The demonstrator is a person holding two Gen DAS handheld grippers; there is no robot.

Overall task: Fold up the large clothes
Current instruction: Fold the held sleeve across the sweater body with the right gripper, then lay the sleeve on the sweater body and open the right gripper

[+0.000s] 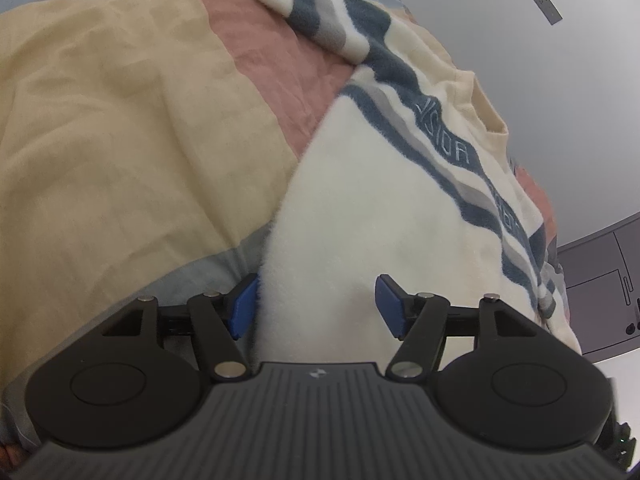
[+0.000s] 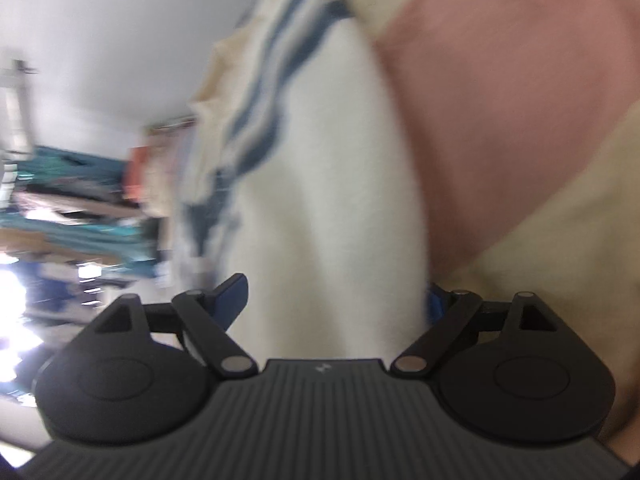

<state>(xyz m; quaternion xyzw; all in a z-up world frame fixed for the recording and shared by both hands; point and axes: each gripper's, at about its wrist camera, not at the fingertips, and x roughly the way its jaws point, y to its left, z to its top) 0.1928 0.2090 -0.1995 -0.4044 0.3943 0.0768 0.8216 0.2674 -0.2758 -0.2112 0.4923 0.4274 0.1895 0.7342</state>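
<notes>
Left wrist view: left gripper (image 1: pixel 316 306) standing apart over the near edge of a cream fleece garment (image 1: pixel 380 220) with wavy blue-grey bands, one blue pad (image 1: pixel 244 304) brushing the folded edge on the left, the other clear of the cloth on the right, so open and gripping nothing, though fabric lies between. Garment spread flat on a colour-block bedsheet (image 1: pixel 100 120) in yellow, pink and pale blue, collar toward the far right, lettered band running diagonally across. Right wrist view, blurred: right gripper (image 2: pixel 336 300) spread wide, with a thick cream fold of the same garment (image 2: pixel 332 200) lying between the fingers; far pad mostly hidden behind the cloth, no pinch visible, so reading as open and not holding. Pink and yellow sheet (image 2: pixel 520 120) to the right, a cluttered room (image 2: pixel 72 208) off to the left, too smeared to name in detail. Judged as a release after laying a fold down. Worth lifting both tools straight off without dragging the pile, checking that the edges sit square and flat, then taking the next grip at matching points on one side, through both layers, to keep the next fold even.
</notes>
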